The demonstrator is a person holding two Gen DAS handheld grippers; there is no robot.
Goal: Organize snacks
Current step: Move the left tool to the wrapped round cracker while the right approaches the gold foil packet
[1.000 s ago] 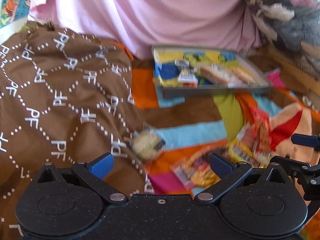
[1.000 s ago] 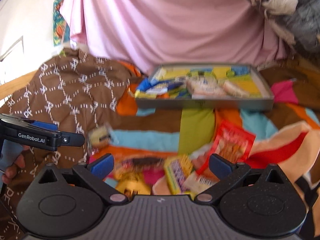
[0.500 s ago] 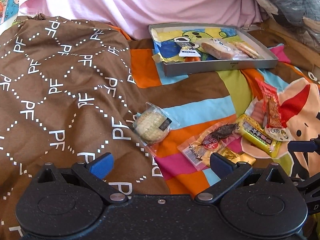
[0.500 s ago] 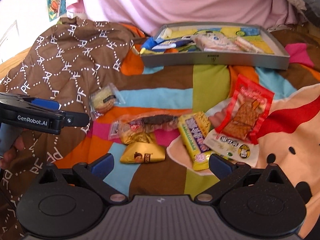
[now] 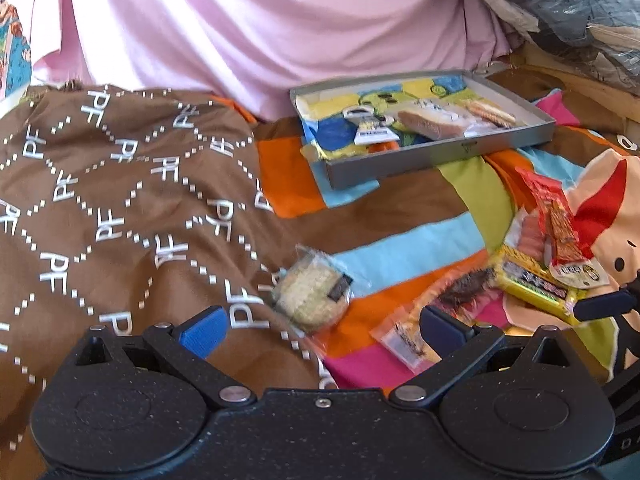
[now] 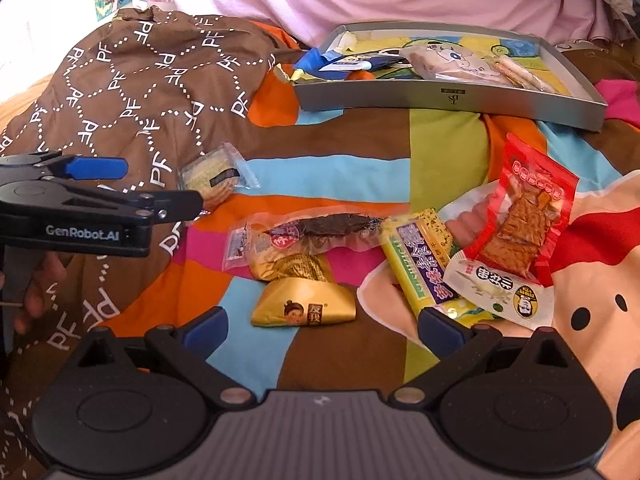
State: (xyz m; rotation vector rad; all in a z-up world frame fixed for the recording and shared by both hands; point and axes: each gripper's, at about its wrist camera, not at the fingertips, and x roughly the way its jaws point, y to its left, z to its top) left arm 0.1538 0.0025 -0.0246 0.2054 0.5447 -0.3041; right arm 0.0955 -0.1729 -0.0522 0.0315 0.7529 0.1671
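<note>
Cracker packet [image 5: 312, 296] lies just ahead of left gripper [image 5: 320, 326], at the brown blanket's [image 5: 120, 200] edge; both grippers spread, empty; right gripper [image 6: 320, 322] farther.

Pink drape [image 5: 256, 28] behind, patchwork bedspread [image 6: 360, 128], brown throw [image 5: 100, 200]

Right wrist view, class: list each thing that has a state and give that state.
Left claw: open, empty.
Right claw: open, empty.
Grey tray: lidless, partly filled with snacks.
Round cake packet: sealed, on the bedspread.
Red snack packet: sealed, outside the tray.
Gold packet: sealed, outside the tray.
</note>
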